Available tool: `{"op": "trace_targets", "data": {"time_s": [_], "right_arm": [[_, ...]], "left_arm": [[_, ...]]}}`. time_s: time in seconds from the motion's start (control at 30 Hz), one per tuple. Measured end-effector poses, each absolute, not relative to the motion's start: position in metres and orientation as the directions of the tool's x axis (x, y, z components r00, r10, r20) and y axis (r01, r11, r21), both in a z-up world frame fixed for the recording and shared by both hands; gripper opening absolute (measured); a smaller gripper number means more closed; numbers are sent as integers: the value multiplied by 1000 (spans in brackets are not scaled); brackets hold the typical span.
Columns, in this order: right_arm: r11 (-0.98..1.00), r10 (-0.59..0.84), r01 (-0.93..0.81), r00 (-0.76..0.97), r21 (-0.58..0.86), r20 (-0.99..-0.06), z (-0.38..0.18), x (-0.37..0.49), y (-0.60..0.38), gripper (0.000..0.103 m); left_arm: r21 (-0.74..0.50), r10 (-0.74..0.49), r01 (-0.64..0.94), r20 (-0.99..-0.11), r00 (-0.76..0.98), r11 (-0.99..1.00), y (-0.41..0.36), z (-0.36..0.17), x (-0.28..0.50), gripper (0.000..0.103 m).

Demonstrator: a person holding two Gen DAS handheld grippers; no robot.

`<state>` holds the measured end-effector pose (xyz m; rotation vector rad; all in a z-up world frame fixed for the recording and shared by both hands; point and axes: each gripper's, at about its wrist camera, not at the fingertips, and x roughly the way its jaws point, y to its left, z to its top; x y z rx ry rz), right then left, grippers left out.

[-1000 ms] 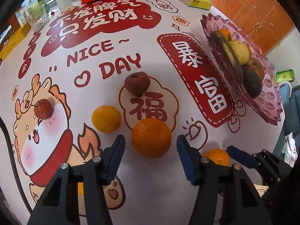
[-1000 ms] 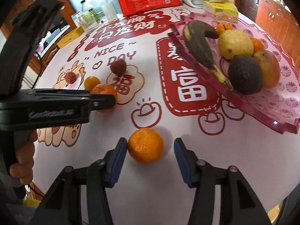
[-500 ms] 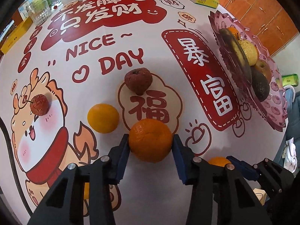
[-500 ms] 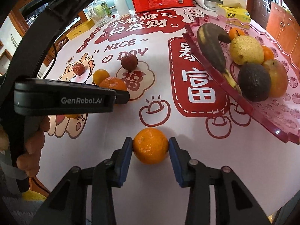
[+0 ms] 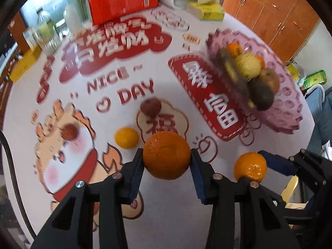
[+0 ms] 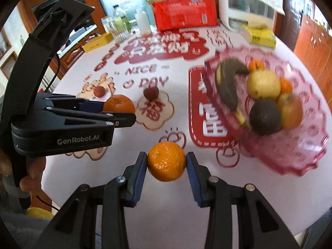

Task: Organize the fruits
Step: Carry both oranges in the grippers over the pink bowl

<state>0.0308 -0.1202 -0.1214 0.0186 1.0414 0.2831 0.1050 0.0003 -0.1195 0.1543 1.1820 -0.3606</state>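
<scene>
Oranges clamped in both grippers, lifted clear of the surface.

Left gripper: blue pads pressed on either side of the large orange, jaws having just closed onto it. Right gripper: likewise just closed, pads tight on the smaller orange, held just beside the left one. Below on the printed surface: a small yellow-orange citrus, a dark red fruit on the flower motif, a smaller red fruit on the cartoon face. Further right: pink fruit tray with blackened banana, pear, avocado, apple, mandarins. Red package at the far edge.
</scene>
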Motion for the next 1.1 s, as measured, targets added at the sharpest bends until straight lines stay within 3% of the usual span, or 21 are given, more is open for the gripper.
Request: {"op": "trace_targets", "data": {"time_s": [0.33, 0.63, 0.87, 1.1], "right_arm": [[958, 235, -274, 580, 85, -780, -53, 31, -139, 39], [975, 190, -214, 672, 58, -715, -7, 40, -197, 39], [986, 147, -158, 718, 46, -680, 11, 58, -251, 39], [994, 103, -101, 703, 46, -704, -9, 85, -301, 39]], "left_arm": [[-67, -273, 421, -850, 451, 904, -29, -43, 99, 42], [-69, -329, 459, -790, 517, 886, -81, 6, 109, 42], [-62, -331, 468, -789, 518, 882, -126, 10, 130, 42], [-41, -309, 479, -812, 495, 877, -173, -11, 159, 42]]}}
